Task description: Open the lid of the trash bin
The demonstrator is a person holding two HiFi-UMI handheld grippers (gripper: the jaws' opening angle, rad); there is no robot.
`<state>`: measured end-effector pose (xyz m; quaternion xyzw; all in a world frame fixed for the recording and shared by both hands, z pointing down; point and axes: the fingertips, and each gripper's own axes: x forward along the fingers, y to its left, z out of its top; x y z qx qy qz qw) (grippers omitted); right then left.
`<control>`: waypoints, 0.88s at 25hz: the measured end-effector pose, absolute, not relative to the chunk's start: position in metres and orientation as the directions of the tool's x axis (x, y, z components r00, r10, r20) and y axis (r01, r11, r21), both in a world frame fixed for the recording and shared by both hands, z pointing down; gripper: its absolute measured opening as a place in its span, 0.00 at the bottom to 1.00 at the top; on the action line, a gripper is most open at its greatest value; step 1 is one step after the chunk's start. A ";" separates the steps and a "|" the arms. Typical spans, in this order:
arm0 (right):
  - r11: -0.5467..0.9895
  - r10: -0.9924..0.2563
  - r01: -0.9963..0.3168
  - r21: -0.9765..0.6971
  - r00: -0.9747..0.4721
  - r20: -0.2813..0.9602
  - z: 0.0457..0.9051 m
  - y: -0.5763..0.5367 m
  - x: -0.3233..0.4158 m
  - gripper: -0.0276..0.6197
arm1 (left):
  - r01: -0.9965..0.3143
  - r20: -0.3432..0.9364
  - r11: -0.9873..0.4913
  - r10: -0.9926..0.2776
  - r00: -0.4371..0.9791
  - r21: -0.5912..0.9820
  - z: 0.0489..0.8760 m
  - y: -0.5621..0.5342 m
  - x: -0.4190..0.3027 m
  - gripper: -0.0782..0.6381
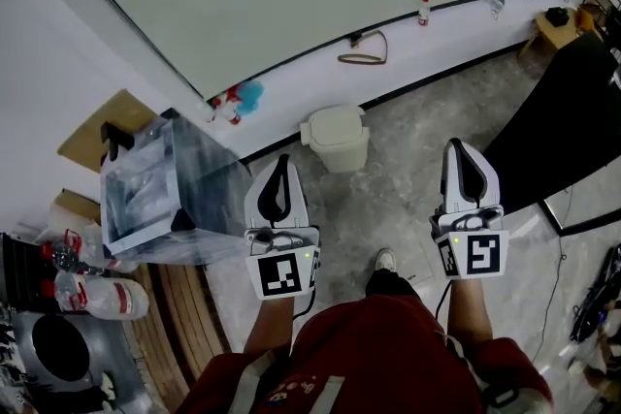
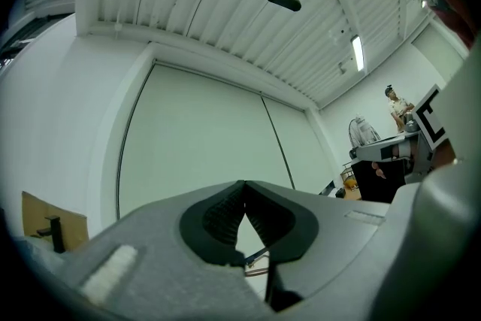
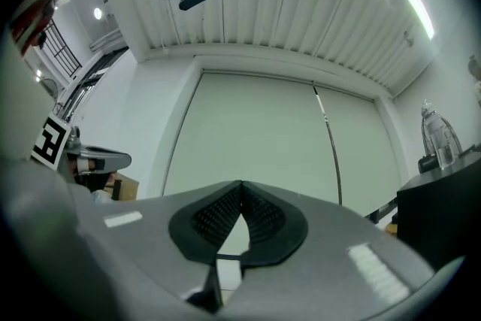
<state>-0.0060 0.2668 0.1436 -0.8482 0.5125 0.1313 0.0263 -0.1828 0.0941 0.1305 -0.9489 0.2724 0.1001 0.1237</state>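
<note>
— Spotted the trash bin [image 1: 337, 143] yet?

— Yes: standing on the grey floor against the foot of the white wall, ahead, between the two grippers and well apart from both. Pale, with the lid [image 1: 335, 121] lying flat on top, closed.

— And the left gripper [image 1: 282, 160]?

— Clenched on nothing. In the left gripper view, ribbed pads [image 2: 224, 217] meeting at the tips, only pale wall beyond. Held up off the floor, aimed toward the wall.

— Same for the right gripper [image 1: 458, 146]?

— Same: pressed together tip to tip, empty, raised about level with the other, off to the bin's right.

— Anything near the bin?

— To its left, a clear plastic box [image 1: 160, 189], just beside the left gripper in the head view; possibly touching, hard to tell from above. Beyond that, a red and blue toy [image 1: 238, 99] at the wall. Farther right, a black table [image 1: 558, 121]. Lower down, one shoe [image 1: 385, 259] on the floor between the arms.
</note>
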 end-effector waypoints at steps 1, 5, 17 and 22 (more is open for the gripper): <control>-0.475 -0.861 -0.876 0.083 0.443 -0.250 0.144 0.265 0.006 0.04 | -0.543 -0.258 -0.820 -0.493 0.831 -0.180 0.130 0.092 -0.171 0.12; -0.483 -0.853 -0.874 0.050 0.456 -0.255 0.146 0.263 0.052 0.04 | -0.538 -0.267 -0.821 -0.485 0.833 -0.189 0.127 0.092 -0.125 0.12; -0.463 -0.864 -0.886 0.030 0.444 -0.239 0.156 0.250 0.119 0.04 | -0.543 -0.235 -0.815 -0.498 0.835 -0.201 0.136 0.082 -0.059 0.12; -0.437 -0.879 -0.899 0.031 0.420 -0.226 0.163 0.229 0.127 0.04 | -0.555 -0.228 -0.808 -0.512 0.828 -0.199 0.141 0.068 -0.052 0.12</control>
